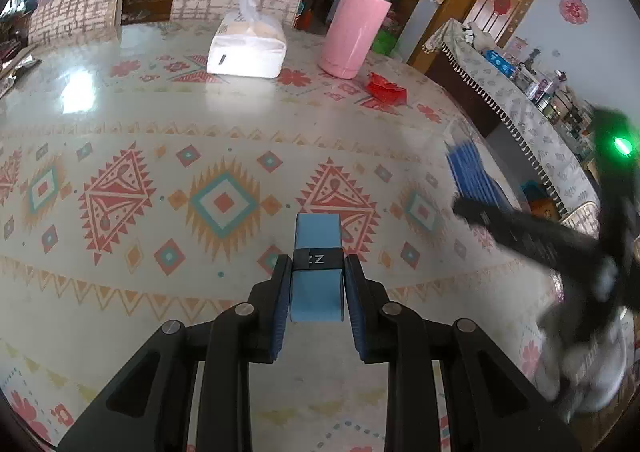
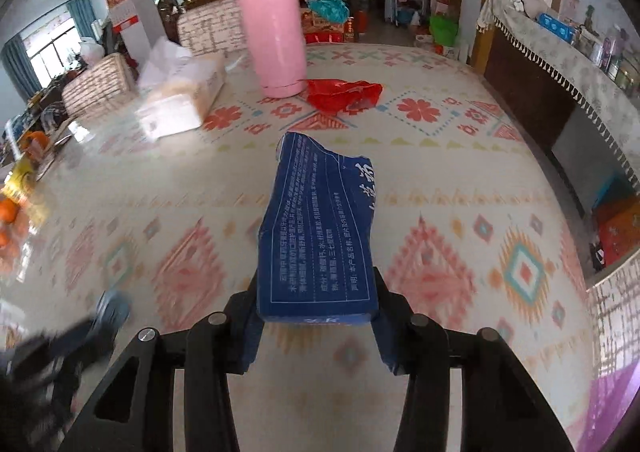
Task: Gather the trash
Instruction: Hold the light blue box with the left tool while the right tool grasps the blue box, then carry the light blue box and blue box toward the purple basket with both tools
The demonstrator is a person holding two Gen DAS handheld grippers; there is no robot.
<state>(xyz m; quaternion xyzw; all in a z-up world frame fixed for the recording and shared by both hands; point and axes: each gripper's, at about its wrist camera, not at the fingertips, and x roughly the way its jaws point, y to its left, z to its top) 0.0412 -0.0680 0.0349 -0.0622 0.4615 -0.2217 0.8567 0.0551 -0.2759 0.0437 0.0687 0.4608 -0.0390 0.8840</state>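
The right gripper (image 2: 316,316) clamps the torn dark-blue printed carton (image 2: 318,236), lifted clear for binning, while the left gripper (image 1: 317,292) pinches a light-blue block (image 1: 318,252), leaving the crumpled red wrapper (image 2: 342,94) uncollected.

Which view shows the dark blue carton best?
Right wrist view: the dark blue carton fills the centre, printed face sharp, between the right gripper fingers. Left wrist view shows only a blurred blue sliver at the table edge.

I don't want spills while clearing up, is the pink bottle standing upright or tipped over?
Upright: the pink bottle stands on its base on the table, cap at the top.
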